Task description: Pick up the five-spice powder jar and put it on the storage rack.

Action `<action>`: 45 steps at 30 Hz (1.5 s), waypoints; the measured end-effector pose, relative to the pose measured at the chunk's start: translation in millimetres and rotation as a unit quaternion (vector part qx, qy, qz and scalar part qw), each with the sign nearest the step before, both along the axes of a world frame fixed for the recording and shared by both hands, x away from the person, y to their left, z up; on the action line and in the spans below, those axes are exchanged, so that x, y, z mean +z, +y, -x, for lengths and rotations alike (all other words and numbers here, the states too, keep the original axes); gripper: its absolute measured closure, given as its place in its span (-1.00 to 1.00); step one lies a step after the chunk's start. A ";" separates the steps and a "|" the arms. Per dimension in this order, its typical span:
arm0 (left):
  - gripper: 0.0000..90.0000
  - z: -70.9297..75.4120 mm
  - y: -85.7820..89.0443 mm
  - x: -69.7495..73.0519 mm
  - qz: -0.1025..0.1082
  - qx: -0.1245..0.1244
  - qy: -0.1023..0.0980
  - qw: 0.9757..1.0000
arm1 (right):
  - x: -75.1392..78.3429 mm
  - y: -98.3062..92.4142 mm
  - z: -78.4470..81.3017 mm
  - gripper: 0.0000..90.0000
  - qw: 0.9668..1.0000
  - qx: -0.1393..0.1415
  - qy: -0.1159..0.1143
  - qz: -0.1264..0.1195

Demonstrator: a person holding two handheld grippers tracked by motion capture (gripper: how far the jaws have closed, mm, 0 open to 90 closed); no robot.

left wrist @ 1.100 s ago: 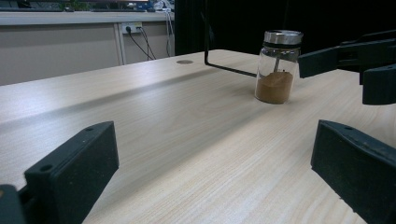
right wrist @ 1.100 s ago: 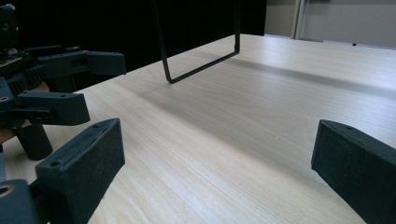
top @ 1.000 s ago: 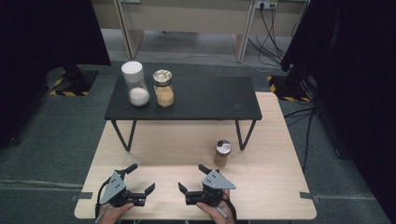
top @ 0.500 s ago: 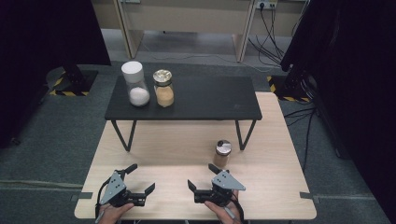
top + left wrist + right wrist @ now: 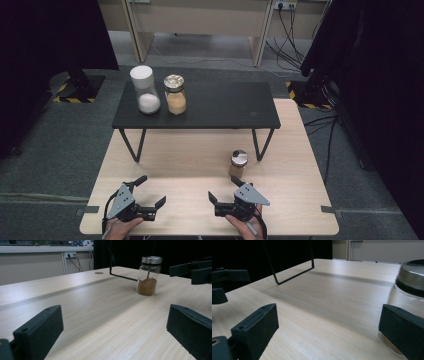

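Grey carpeted floor (image 5: pixel 65 145) all round, beige cabinets at the back; pale wooden table (image 5: pixel 190 165) in the middle, carrying a low black shelf on thin wire legs (image 5: pixel 220 107).

On the shelf: tall clear jar with white lid and white powder (image 5: pixel 145 90), just beside a glass jar with gold lid and tan powder (image 5: pixel 175 94).

On the wood, near the shelf's right leg: small glass spice jar with silver metal lid and brown powder (image 5: pixel 238 163), upright.

Left gripper (image 5: pixel 148 197) low over the table's near edge, jaws spread wide, nothing between them; spice jar (image 5: pixel 149 275) well apart from it, seen ahead and to the right in the left gripper view.

Right gripper (image 5: pixel 223 190) also released, jaws wide apart and empty, just in front of the spice jar; jar (image 5: pixel 409 290) close up by the right-hand jaw in the right gripper view, contact impossible to tell.
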State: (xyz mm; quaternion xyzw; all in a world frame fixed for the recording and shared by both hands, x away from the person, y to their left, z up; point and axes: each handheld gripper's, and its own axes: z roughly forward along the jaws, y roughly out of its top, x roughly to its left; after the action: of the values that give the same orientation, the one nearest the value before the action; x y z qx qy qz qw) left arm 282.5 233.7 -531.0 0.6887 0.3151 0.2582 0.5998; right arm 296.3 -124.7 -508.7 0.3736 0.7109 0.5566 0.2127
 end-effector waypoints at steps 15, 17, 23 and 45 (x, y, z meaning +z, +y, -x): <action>-0.99 -0.1 0.0 0.0 0.000 0.000 0.000 1.000 | -1.6 -18.4 -3.2 -0.94 0.999 -0.043 0.002 0.008; -0.99 -0.1 -0.1 0.0 -0.001 0.000 0.000 1.000 | -1.5 -20.0 -4.2 -0.94 0.999 -0.046 0.000 0.010; -0.99 -0.1 -0.1 0.0 0.000 0.000 0.000 1.000 | -2.6 -27.0 -9.0 -0.94 0.998 -0.063 0.001 0.011; -0.99 -0.3 0.0 0.0 0.002 0.000 0.002 1.000 | -2.8 -36.4 -32.3 -0.91 0.995 -0.103 -0.004 0.018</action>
State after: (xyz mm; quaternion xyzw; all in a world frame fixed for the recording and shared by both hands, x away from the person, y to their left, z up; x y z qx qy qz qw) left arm 282.8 233.8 -531.0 0.6879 0.3166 0.2566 0.6005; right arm 328.6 -161.1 -511.6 0.4386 0.6778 0.5204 0.2782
